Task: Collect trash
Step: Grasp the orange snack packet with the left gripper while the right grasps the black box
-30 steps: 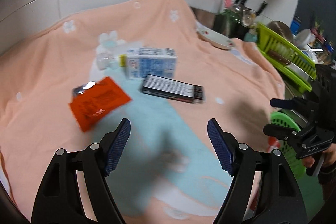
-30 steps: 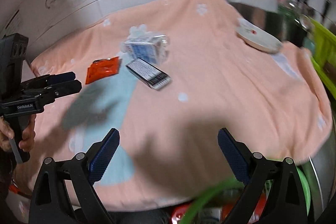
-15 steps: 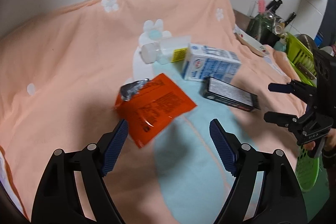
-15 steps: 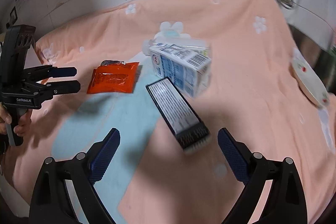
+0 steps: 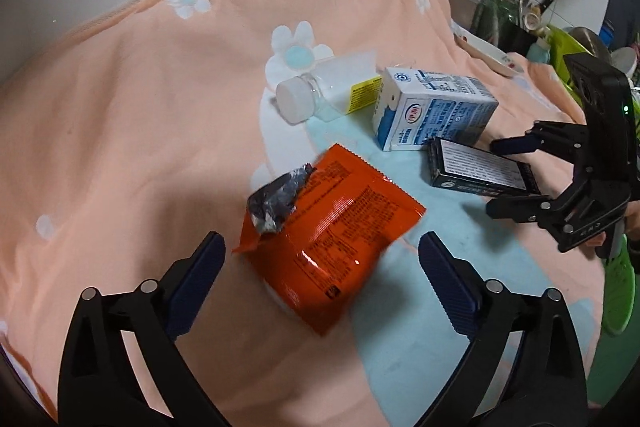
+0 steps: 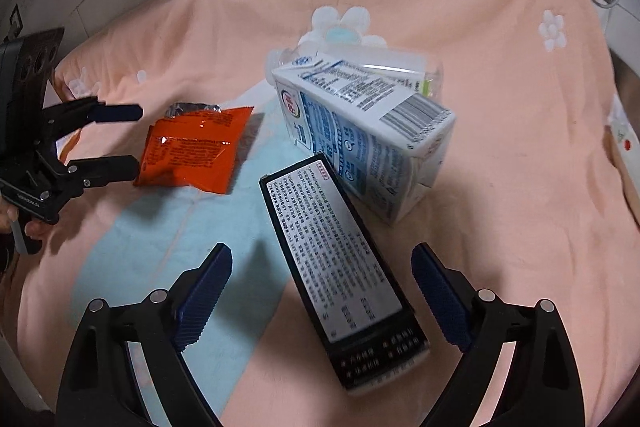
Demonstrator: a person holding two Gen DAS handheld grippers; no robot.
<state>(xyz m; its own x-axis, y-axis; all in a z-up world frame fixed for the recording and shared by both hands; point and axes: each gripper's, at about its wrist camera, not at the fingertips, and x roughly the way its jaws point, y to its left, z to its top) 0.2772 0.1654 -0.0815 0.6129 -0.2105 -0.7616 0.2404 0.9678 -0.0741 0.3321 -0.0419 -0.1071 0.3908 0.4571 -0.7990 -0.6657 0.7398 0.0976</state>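
**A:** Where is the trash?

**B:** On the peach blanket (image 5: pixel 120 75) covering the table, mid-surface. The left claw (image 5: pixel 320 267) is spread around an orange snack wrapper (image 5: pixel 332 227); the right claw (image 6: pixel 320 291) is spread over a dark flat box (image 6: pixel 340 267) touching a milk carton (image 6: pixel 360 131).

**A:** Best approach?

**B:** Probably lower each claw fully first — pinch the wrapper's body, grip the box across its narrow sides.

Left claw (image 5: pixel 320 267) agape, angled downward; right claw (image 6: pixel 322 283) agape too, angled downward, both empty.
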